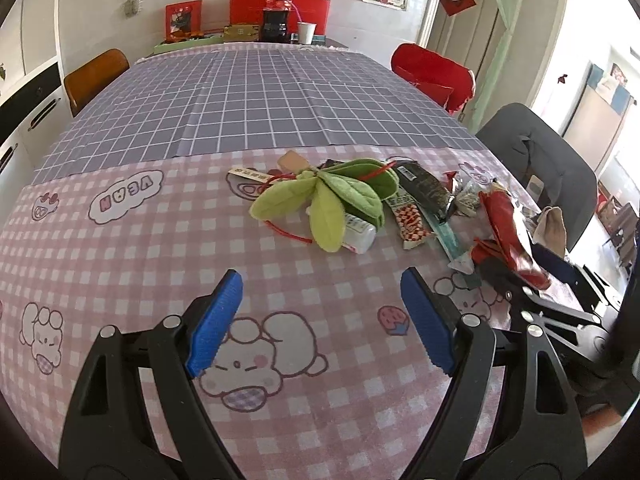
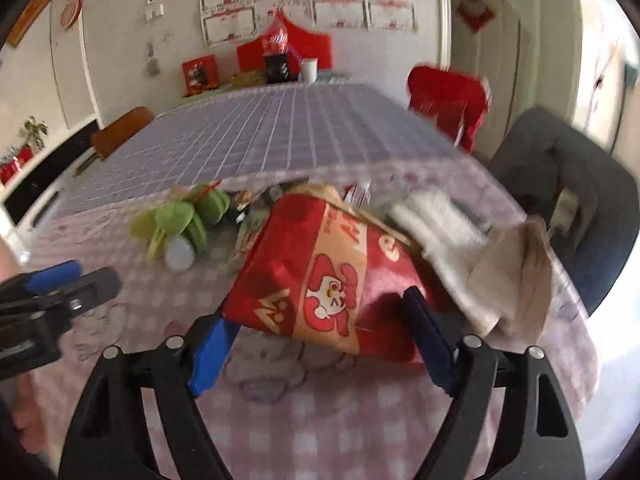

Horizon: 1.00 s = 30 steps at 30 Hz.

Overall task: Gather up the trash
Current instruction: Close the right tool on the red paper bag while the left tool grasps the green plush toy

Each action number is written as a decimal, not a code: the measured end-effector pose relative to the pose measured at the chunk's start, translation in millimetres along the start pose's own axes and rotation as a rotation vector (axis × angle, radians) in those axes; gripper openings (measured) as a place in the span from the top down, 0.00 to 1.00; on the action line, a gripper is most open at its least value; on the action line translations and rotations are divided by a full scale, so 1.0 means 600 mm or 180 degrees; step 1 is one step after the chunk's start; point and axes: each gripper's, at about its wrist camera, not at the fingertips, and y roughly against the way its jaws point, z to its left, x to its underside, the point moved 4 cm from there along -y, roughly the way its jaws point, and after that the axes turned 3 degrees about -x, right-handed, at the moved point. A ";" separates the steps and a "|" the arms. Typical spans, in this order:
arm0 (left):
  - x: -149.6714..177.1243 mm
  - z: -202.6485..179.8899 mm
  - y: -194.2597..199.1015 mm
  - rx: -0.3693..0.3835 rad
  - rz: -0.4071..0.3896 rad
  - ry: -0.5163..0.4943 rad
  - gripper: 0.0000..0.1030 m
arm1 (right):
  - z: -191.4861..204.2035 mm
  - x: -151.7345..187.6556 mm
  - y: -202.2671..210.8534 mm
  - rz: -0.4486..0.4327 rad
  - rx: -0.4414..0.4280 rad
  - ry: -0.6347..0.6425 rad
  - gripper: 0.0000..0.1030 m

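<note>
My left tool [image 1: 322, 296] hangs over the pink checked surface [image 1: 120, 248] with its blue pads [image 1: 216, 320] spread wide and nothing between them. Bare cloth with a cartoon rabbit print lies under it. The trash pile sits ahead of this tool, apart from it: a green plush leaf toy [image 1: 328, 200] lies over a small white bottle [image 1: 360, 236], and to the right of these lie a checked red-and-white wrapper [image 1: 410, 222], a dark wrapper [image 1: 424, 190] and a teal strip [image 1: 446, 236].

My right tool [image 2: 320, 332] also stands spread. A red and tan snack bag [image 2: 320, 276] lies between its pads [image 2: 212, 344], its near edge overlapping them in the right wrist view; the frame is blurred, and I see no pad pressing on the bag. In the left wrist view the same bag [image 1: 508, 228] appears at the right end of the pile, with the right tool's black frame [image 1: 560, 316] just below it.

Crumpled white and beige paper [image 2: 500, 272] lies just right of the bag, near the surface's right edge. The left tool [image 2: 60, 280] shows at the left border of the right wrist view.

Farther out, a grey grid cloth [image 1: 248, 96] covers the far half of the surface. A cola bottle [image 1: 278, 4] and a white cup [image 1: 306, 32] stand at the far end.
</note>
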 end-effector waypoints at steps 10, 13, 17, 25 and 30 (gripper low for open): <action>-0.019 0.010 -0.016 -0.0019 -0.0019 0.0013 0.22 | -0.033 -0.041 0.077 -0.0581 -0.0088 -0.0097 0.72; -0.037 0.002 -0.023 0.0029 -0.0047 -0.0029 0.22 | -0.061 -0.056 0.107 -0.0719 -0.0328 -0.0385 0.79; -0.066 -0.005 -0.044 0.0107 -0.0010 -0.0021 0.22 | -0.080 -0.069 0.135 -0.0866 -0.0456 -0.0525 0.83; -0.101 -0.009 -0.122 0.0052 0.0301 0.0209 0.30 | -0.100 -0.087 0.135 -0.0888 -0.0385 -0.0589 0.83; -0.098 -0.008 -0.136 0.0165 0.0427 0.0194 0.92 | -0.098 -0.083 0.128 -0.0844 -0.0363 -0.0553 0.83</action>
